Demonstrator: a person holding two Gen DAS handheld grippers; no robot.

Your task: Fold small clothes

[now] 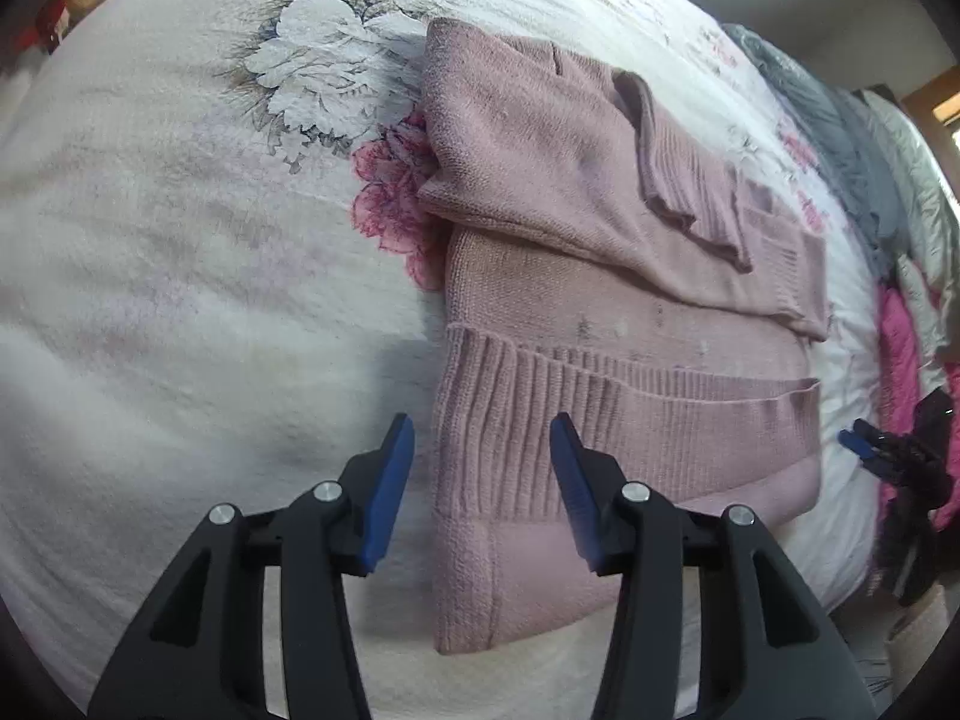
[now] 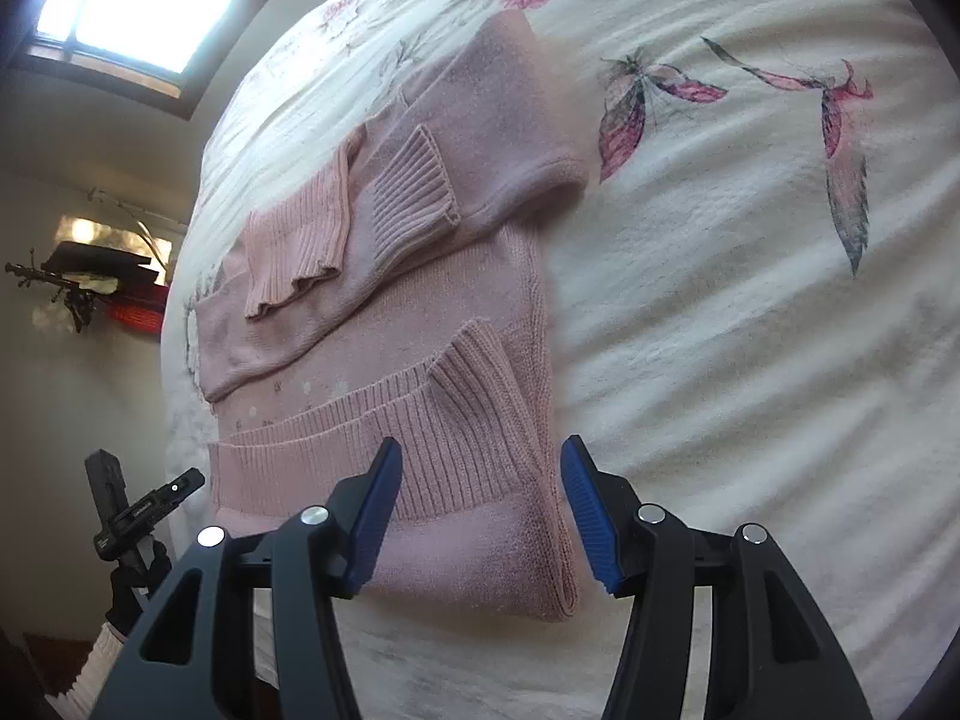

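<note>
Your left gripper [image 1: 482, 480] and right gripper [image 2: 478, 501], both spread wide and empty, flank the pink sweater's [image 1: 600, 300] near corners on the bed [image 1: 180, 300], apparently poised to lift its hem.

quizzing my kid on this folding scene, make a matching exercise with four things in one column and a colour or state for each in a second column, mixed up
Things:
1. sweater
2. left gripper
3. bedspread
4. finger pads

Colour or state:
A. blue, ridged
B. white with printed flowers
C. open, holding nothing
D. pink knit, sleeves folded across the body

Pairs: 1-D, 2-C, 3-B, 4-A
</note>
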